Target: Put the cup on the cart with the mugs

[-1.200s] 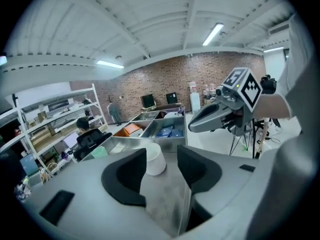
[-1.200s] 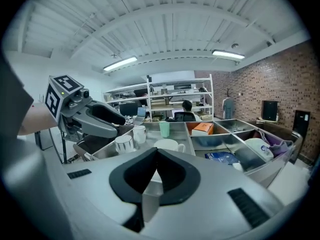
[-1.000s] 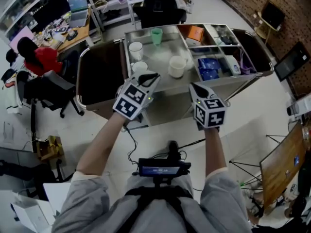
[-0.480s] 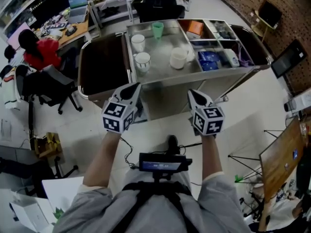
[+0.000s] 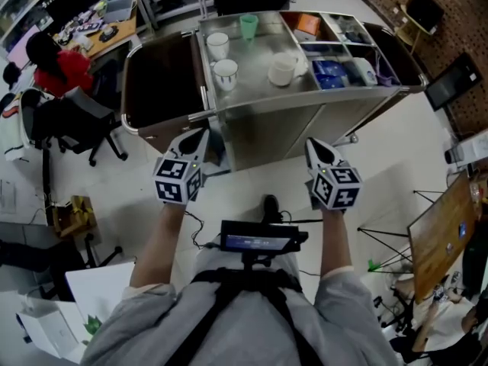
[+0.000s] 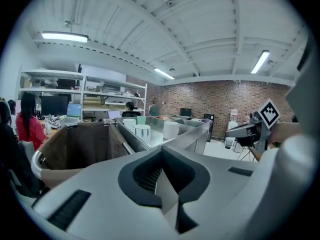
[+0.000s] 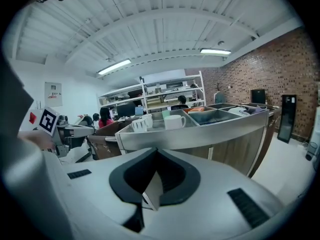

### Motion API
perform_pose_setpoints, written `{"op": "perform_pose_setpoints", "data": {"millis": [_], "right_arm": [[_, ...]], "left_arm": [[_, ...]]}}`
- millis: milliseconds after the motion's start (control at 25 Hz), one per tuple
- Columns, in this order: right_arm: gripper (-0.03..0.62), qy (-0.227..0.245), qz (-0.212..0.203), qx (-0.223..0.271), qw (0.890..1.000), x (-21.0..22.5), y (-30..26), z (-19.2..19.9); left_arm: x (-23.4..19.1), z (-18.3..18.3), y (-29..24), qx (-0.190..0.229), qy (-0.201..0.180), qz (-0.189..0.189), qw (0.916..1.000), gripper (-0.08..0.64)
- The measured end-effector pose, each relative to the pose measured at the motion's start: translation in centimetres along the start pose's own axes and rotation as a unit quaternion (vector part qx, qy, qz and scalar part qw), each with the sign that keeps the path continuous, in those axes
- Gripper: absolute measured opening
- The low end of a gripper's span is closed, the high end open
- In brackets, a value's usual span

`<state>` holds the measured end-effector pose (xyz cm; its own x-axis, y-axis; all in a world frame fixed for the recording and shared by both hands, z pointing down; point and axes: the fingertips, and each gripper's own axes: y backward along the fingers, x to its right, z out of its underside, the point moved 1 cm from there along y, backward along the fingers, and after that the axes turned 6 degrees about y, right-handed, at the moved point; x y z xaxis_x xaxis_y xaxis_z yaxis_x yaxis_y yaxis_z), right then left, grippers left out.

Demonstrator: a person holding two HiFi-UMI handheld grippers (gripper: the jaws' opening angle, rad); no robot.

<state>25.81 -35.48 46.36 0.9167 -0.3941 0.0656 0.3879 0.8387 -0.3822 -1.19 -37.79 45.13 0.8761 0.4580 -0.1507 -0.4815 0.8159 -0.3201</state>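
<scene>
Since the cup (image 5: 225,73) stands on the cart (image 5: 255,88) beside the mugs (image 5: 282,69) while the left gripper (image 5: 200,134) and right gripper (image 5: 315,145) hang clear of it, jaws pressed together on nothing, the task looks done, needing no further move.

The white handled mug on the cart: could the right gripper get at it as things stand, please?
Probably yes: the mug stands unobstructed on the cart, near its front edge, though the right gripper hangs short of it, shut and empty.
</scene>
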Motion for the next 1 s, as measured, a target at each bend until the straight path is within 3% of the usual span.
{"op": "perform_pose_setpoints", "data": {"millis": [400,1000], "right_arm": [[0.005,-0.014,0.022,-0.005,1.0,0.8,2.3,2.3],[0.005,-0.004,0.014,-0.015,1.0,0.0,2.1,2.9]], "left_arm": [[-0.3,2.2,1.2,-0.018,0.007,0.002,0.9998,0.002],[-0.5,3.5,2.3,-0.024,0.011,0.005,0.9996,0.002]]}}
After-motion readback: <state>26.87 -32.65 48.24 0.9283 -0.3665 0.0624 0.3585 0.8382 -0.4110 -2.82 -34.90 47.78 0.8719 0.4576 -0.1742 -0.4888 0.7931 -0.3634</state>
